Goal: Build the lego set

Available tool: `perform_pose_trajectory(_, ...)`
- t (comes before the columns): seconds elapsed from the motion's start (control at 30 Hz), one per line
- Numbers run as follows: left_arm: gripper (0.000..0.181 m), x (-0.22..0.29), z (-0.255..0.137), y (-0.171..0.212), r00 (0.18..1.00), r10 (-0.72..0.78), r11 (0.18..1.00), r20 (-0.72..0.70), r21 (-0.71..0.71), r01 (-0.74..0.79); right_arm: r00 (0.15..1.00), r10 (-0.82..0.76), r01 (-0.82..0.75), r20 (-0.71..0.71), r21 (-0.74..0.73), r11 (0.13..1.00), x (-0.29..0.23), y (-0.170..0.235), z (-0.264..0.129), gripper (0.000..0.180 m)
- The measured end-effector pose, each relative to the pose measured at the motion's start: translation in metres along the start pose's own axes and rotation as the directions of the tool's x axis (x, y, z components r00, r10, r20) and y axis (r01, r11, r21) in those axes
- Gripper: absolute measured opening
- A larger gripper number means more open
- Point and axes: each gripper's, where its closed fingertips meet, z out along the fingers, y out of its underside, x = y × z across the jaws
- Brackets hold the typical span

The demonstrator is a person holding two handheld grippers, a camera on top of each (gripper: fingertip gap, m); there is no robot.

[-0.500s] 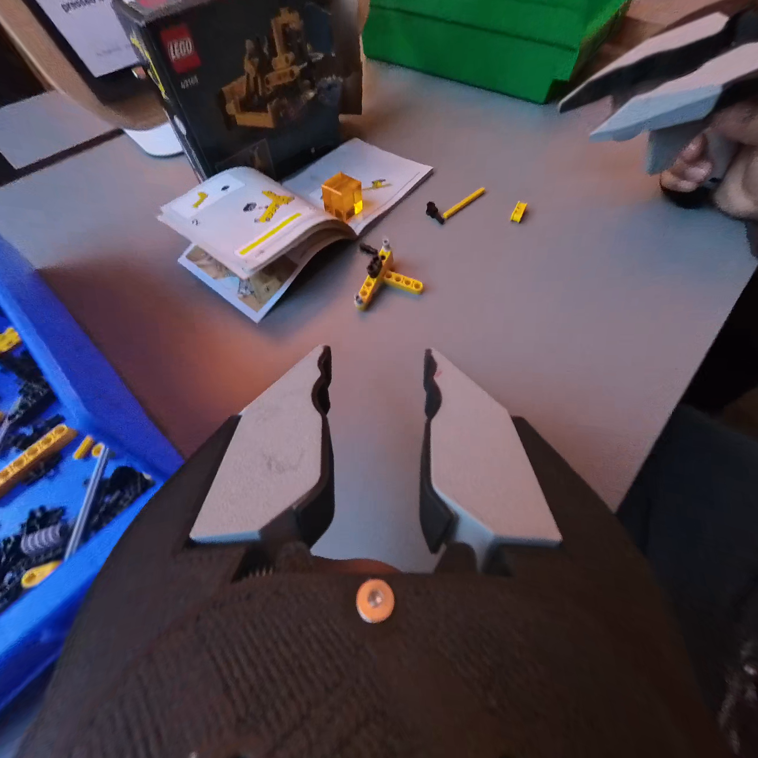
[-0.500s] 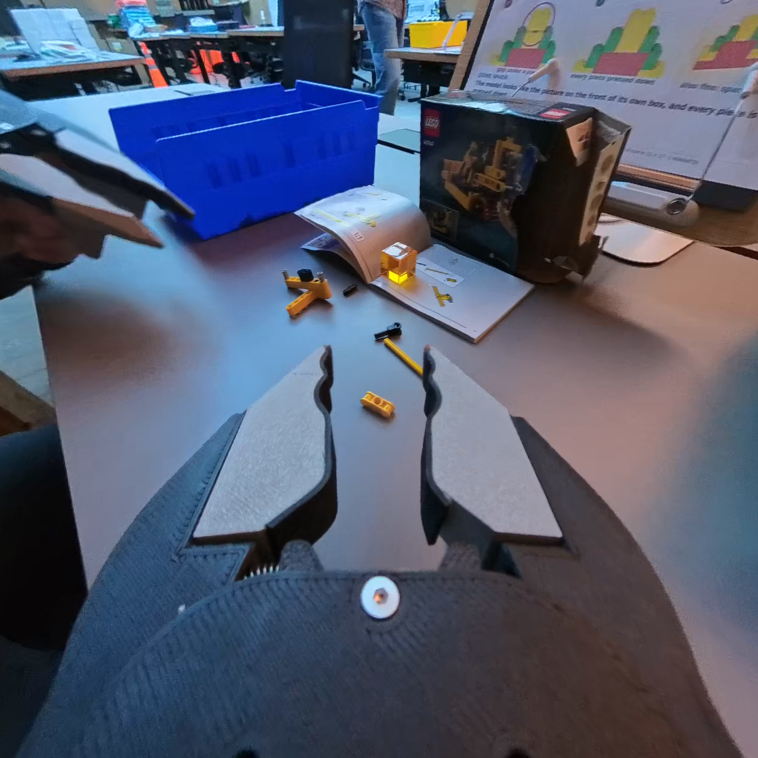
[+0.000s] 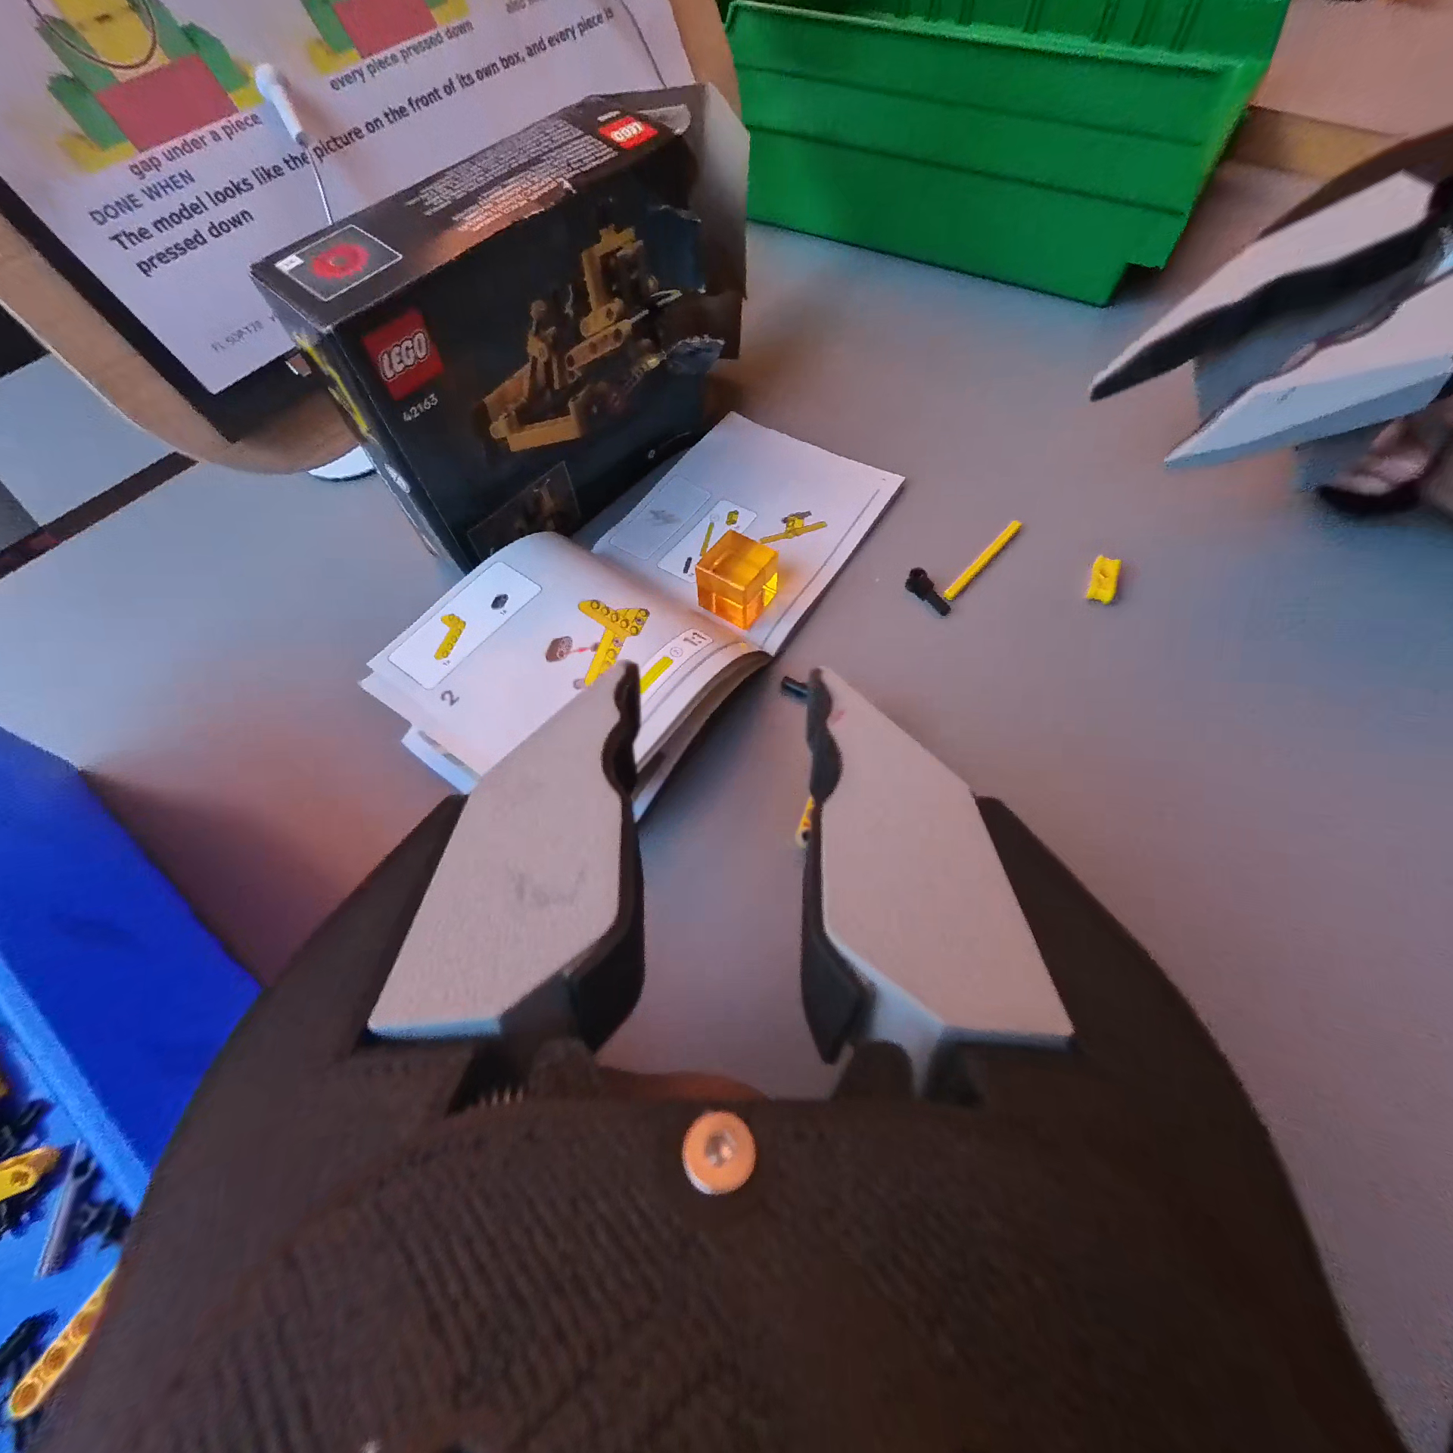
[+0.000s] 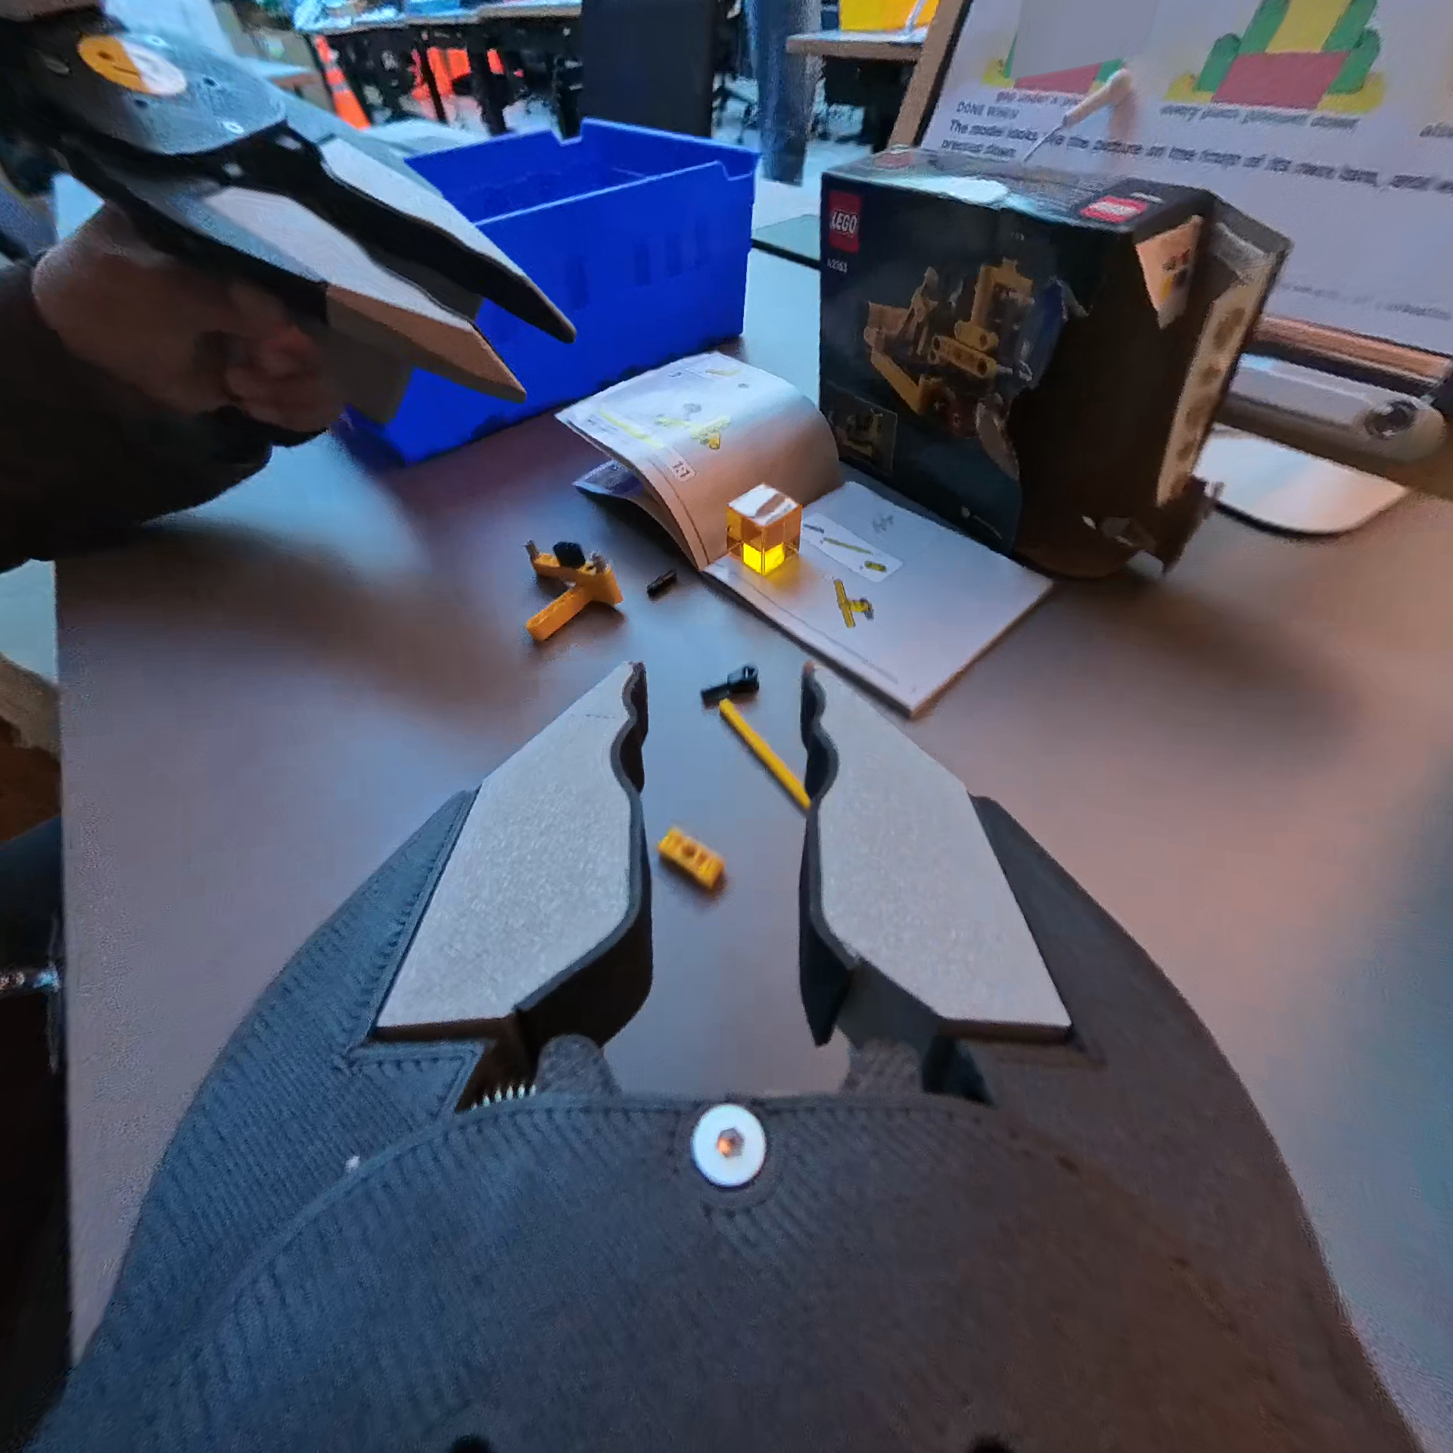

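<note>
A small yellow beam assembly (image 4: 572, 586) lies on the grey table by the open instruction booklet (image 4: 865, 597). In the left wrist view only a sliver of it (image 3: 803, 822) shows behind my finger. My left gripper (image 3: 723, 692) is open and empty, hovering over the assembly and the booklet's edge (image 3: 511, 652). A loose black pin (image 3: 794, 688) lies at its right fingertip. My right gripper (image 4: 723, 692) is open and empty above a small yellow plate (image 4: 692, 857), with a yellow axle (image 4: 763, 747) and its black connector (image 4: 731, 682) between the fingertips.
An orange clear cube (image 4: 763, 531) rests on the booklet. The set's black box (image 3: 535, 338) stands behind it. A blue parts bin (image 3: 79, 904) is at the left, a green bin (image 3: 983, 141) at the back, and an instruction poster (image 3: 236, 118) behind the box. Between my left fingertips and the orange clear cube (image 4: 763, 531) there is roughly 10 centimetres. Look for it in the left wrist view (image 3: 763, 562) too.
My left gripper has moved forward over the assembly, which now hides behind its right finger. My right gripper has moved forward, so the yellow plate sits deeper between its fingers.
</note>
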Motion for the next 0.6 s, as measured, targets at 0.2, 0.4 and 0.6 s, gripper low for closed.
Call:
perform_pose_trajectory(0.2, 0.039, 0.023, 0.010, 0.017, 0.997, 0.037, 0.999, -0.063, 0.025, -0.036, 0.998, -0.021, 0.027, 0.063, -0.093, 0.995, 0.017, -0.019, 0.064, 0.036)
perform_pose_trajectory(0.4, 0.038, 0.024, 0.004, 0.015, 0.996, 0.073, 0.996, -0.049, 0.046, -0.071, 0.996, -0.046, 0.057, 0.076, -0.143, 0.988, 0.020, -0.020, 0.101, 0.036)
perform_pose_trajectory(0.6, 0.038, 0.015, 0.010, 0.024, 0.997, 0.072, 0.997, 0.007, -0.001, -0.072, 0.998, -0.013, 0.025, 0.061, -0.208, 0.978, 0.013, -0.017, 0.127, 0.048)
